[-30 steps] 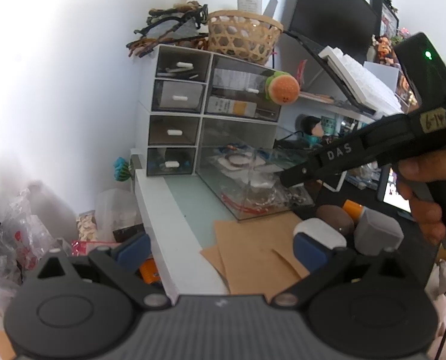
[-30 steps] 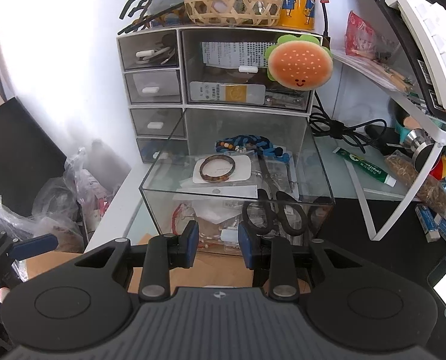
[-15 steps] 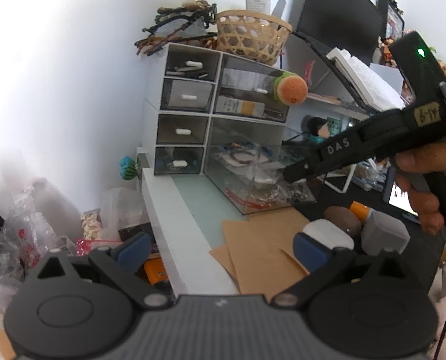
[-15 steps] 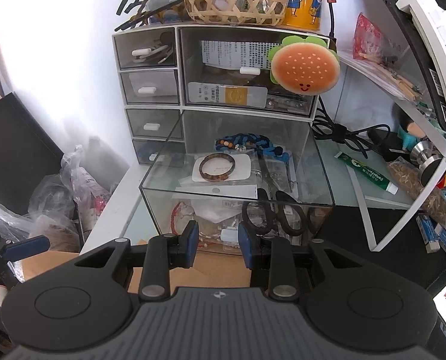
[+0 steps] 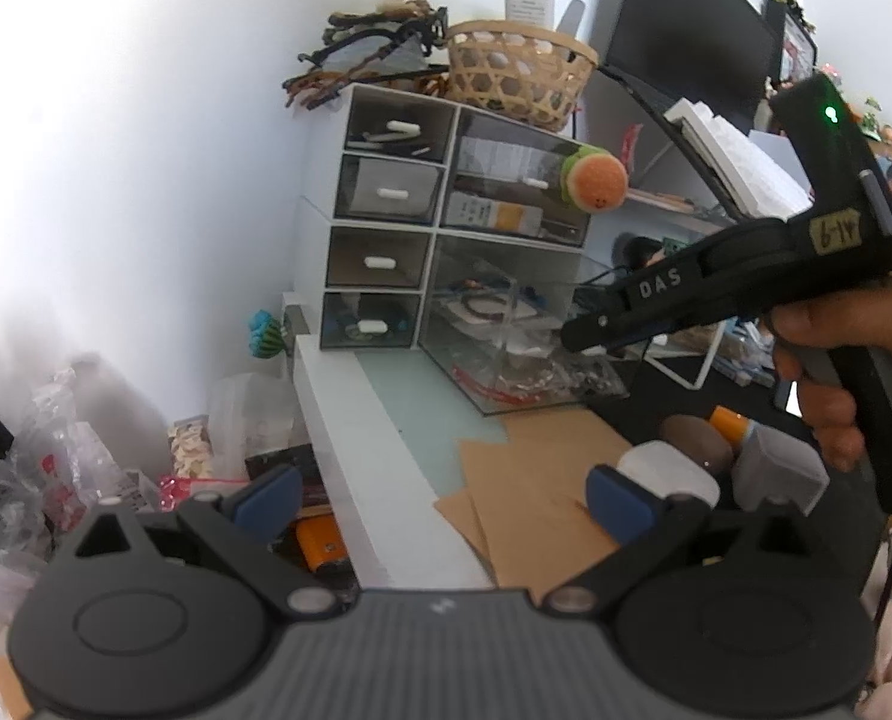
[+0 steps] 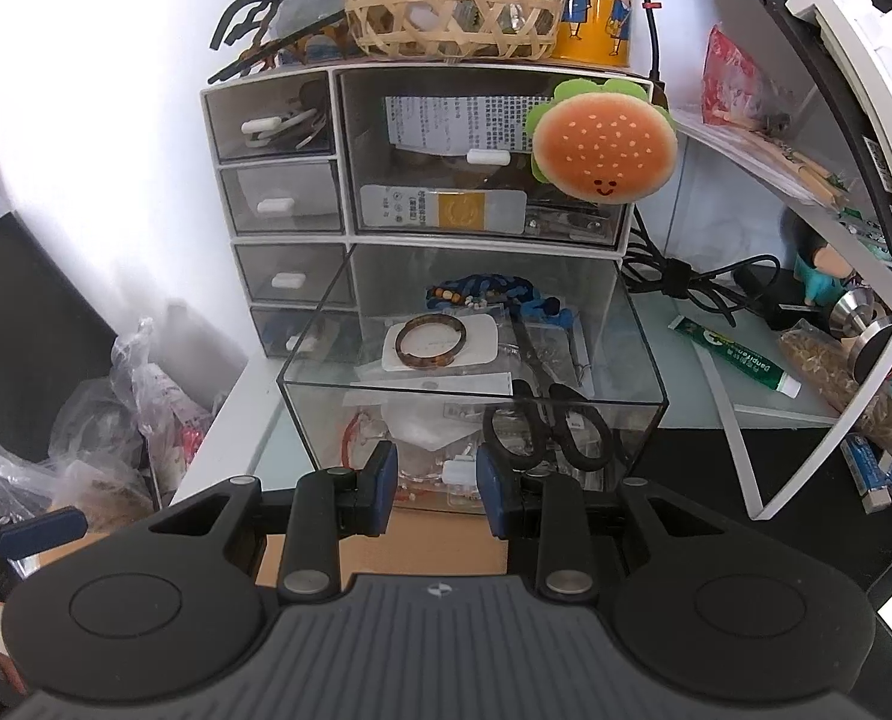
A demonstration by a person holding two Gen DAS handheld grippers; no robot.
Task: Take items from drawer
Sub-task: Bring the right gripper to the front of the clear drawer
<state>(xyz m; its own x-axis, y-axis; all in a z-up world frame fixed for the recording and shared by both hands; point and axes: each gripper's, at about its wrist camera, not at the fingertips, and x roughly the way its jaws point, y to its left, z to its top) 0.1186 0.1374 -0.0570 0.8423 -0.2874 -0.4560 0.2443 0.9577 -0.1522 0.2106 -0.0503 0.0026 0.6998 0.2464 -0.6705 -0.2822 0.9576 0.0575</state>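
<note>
Right wrist view shows the clear drawer (image 6: pixel 470 396) pulled out of the white organizer (image 6: pixel 338 240) — scissors (image 6: pixel 542 420) and a brown bracelet (image 6: pixel 431 341) inside — with the right gripper (image 6: pixel 435 483) part-spread, empty, before its front wall, while the left gripper (image 5: pixel 440 498) gapes wide, empty.

Left gripper (image 5: pixel 440 495) has drawn back and swung left from the drawer (image 5: pixel 524 354); right gripper (image 6: pixel 435 477) has edged back slightly, gap unchanged.
</note>
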